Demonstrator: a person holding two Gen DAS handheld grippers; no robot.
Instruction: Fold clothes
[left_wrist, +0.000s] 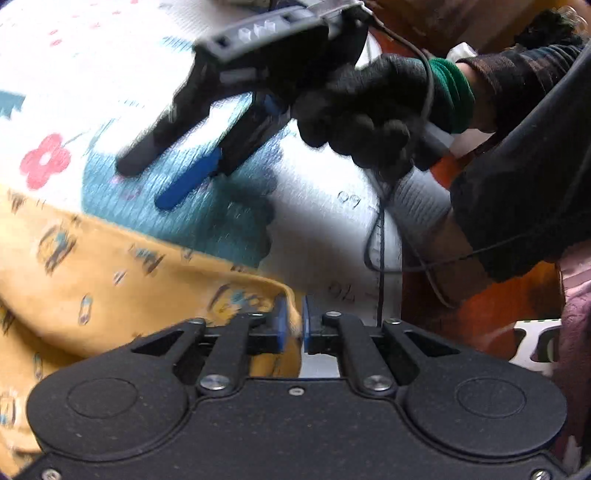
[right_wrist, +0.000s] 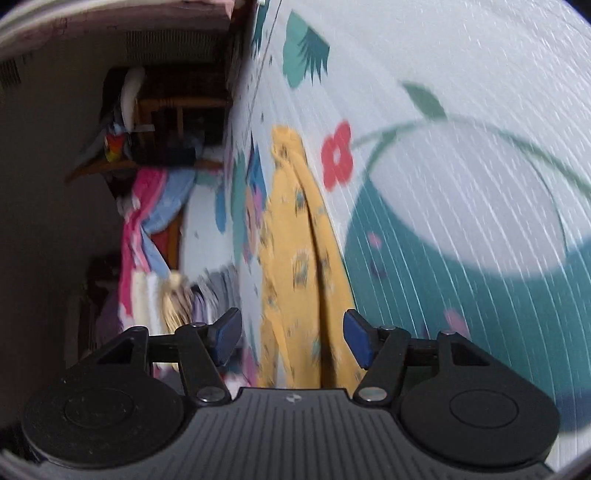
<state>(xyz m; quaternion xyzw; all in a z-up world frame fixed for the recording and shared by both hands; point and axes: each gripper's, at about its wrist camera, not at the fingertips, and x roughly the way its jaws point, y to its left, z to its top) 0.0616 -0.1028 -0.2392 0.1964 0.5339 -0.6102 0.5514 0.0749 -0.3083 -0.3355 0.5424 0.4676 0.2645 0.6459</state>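
Two views show one moment. From the left wrist, the left gripper (left_wrist: 293, 328) points steeply down, its jaws narrowly parted with the yellow garment (left_wrist: 110, 280)'s edge between the pads; whether they pinch it is unclear. A gloved hand (left_wrist: 364, 118) angles the right gripper (left_wrist: 146, 182) over the patterned mat (left_wrist: 325, 192).

From the right wrist, its jaws stand wide and empty; the garment lies just ahead.

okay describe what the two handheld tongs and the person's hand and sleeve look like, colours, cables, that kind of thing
Both tongs, left and right, have matte black bodies with two round caps, silver screws, black linkage arms and blue pads on the fingers. The right one's top plate is ribbed. A thin black cable trails from it. The hand wears a black knit glove with a green cuff, and a dark sleeve.
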